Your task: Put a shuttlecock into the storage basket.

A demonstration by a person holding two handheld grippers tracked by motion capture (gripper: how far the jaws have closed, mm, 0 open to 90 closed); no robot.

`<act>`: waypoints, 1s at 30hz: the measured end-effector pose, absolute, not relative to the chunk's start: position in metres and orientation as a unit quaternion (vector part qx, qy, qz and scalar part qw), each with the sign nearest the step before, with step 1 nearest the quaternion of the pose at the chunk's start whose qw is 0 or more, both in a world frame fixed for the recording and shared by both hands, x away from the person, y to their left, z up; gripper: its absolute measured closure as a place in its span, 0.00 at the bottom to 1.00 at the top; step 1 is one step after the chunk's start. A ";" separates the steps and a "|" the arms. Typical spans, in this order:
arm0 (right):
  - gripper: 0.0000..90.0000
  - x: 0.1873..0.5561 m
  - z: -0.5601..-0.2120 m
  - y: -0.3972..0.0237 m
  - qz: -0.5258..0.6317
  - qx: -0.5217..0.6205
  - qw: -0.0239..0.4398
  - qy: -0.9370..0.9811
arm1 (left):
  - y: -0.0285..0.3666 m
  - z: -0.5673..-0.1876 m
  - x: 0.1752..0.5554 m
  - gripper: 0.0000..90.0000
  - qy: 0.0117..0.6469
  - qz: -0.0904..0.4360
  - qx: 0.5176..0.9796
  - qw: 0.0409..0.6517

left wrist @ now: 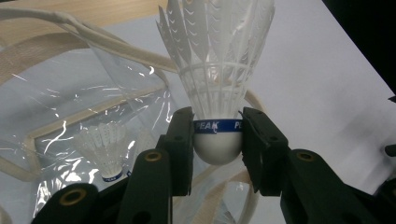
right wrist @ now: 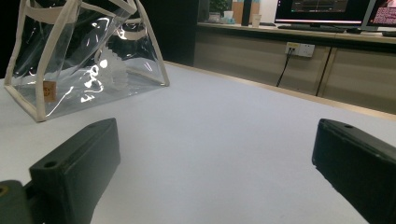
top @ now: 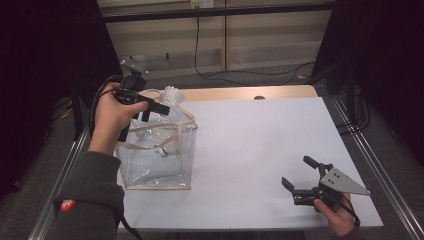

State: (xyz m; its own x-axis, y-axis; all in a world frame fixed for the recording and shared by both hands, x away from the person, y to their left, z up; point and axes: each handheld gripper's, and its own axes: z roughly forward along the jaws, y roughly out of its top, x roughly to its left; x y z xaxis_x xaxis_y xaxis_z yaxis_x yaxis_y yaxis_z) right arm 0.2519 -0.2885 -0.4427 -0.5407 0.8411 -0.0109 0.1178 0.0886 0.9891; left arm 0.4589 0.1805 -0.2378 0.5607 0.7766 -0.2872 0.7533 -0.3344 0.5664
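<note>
Office or lab: monitors [right wrist: 322,9], wall sockets [right wrist: 299,48]

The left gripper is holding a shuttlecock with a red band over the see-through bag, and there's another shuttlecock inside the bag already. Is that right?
Not quite: the band is blue, not red. The left gripper view shows the left gripper shut on the shuttlecock at its blue band, held over the see-through bag. The rest is right: another shuttlecock already lies inside the bag.

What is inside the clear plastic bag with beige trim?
Inside the clear plastic bag with beige trim lies one white feather shuttlecock; glare and folds hide whether more are there.
</note>
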 end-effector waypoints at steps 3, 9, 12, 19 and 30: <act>0.01 0.252 -0.442 -0.289 0.571 0.359 0.316 0.667 | 0.182 -0.239 0.460 0.72 0.467 0.017 0.818 0.334; 0.01 0.252 -0.443 -0.289 0.571 0.359 0.316 0.667 | 0.185 -0.240 0.460 0.72 0.473 0.023 0.813 0.338; 0.01 0.252 -0.442 -0.289 0.571 0.359 0.317 0.667 | 0.186 -0.241 0.460 0.72 0.476 0.027 0.812 0.336; 0.01 0.252 -0.443 -0.289 0.571 0.358 0.317 0.667 | 0.191 -0.243 0.461 0.72 0.481 0.031 0.811 0.330; 0.01 0.252 -0.442 -0.289 0.571 0.359 0.317 0.666 | 0.200 -0.247 0.462 0.72 0.492 0.038 0.806 0.327</act>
State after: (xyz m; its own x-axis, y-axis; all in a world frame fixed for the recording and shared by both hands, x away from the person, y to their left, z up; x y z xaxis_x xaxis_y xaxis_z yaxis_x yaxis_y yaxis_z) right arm 0.2517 -0.2885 -0.4424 -0.5412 0.8408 -0.0119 0.1167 0.0891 0.9892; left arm 0.4617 0.2000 -0.2470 0.5128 0.8181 -0.2602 0.7686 -0.3023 0.5638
